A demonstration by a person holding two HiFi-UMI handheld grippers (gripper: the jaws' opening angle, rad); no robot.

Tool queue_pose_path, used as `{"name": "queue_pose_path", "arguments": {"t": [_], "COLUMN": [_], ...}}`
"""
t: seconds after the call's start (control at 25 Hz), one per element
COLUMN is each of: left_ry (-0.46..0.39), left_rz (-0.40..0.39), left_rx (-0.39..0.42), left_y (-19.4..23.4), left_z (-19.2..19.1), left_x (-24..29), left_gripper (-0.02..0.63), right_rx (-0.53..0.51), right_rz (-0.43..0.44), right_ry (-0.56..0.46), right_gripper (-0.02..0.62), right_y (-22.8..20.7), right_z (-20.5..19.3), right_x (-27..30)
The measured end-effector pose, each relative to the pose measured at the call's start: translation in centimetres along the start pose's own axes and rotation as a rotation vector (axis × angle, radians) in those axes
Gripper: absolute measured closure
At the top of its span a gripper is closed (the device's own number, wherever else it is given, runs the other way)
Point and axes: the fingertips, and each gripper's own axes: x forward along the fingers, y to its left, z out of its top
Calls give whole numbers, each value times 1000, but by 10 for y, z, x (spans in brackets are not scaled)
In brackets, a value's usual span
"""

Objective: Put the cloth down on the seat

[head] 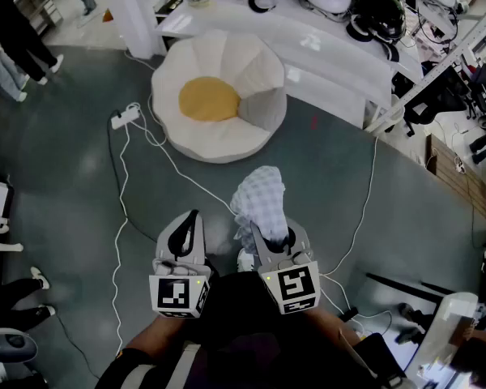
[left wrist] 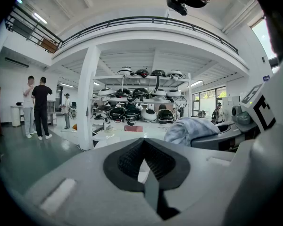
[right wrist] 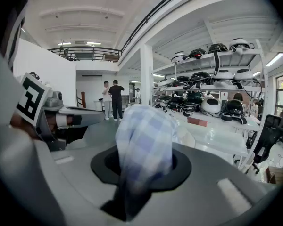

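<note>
A checked blue-and-white cloth (head: 261, 197) is being held bunched in the right gripper (head: 267, 237). In the right gripper view the gripper (right wrist: 144, 171) is being kept partly closed, its jaws pressing on the lower end of the cloth (right wrist: 144, 140), while the rest of the fabric is standing up in a loose crumple above and ahead of the jaws.

The left gripper (head: 195, 217) is being held just beside the right gripper, on its left, level with it. In the left gripper view its jaws (left wrist: 142, 145) are being kept together at the tips, with nothing gripped between them. The cloth (left wrist: 191, 128) is being seen from there off to the right.

The seat (head: 227, 63), a round white floor cushion with petal-like sections and a yellow cushion (head: 209, 99) at its middle, is lying well ahead of both grippers and slightly to their left. The cloth is being kept well apart from it, over the grey floor (head: 65, 177).

A white cable (head: 123, 185) is trailing across the floor ahead of the left gripper, leading to a power strip (head: 125, 118) to the left of the seat. Beyond the seat, shelves (right wrist: 212, 86) of rounded black and white gear are being shown, and people (left wrist: 37, 107) are standing far off to the left.
</note>
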Motion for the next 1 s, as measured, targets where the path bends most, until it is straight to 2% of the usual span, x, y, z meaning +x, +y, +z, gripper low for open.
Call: {"name": "queue_pose_path", "arguments": {"t": [0.56, 1.0], "left_ry": [-13, -21], "left_rz": [-5, -4], "left_rx": [18, 40], "left_y": [-9, -35], "left_z": [4, 10], "left_x": [4, 6], "left_gripper": [606, 606], "right_rx": [11, 59], "right_rz": [-6, 20], "right_ry": [-19, -43], "right_gripper": [491, 486], "right_y": [-10, -27], "right_z": [3, 4], "right_x": [-7, -23]}}
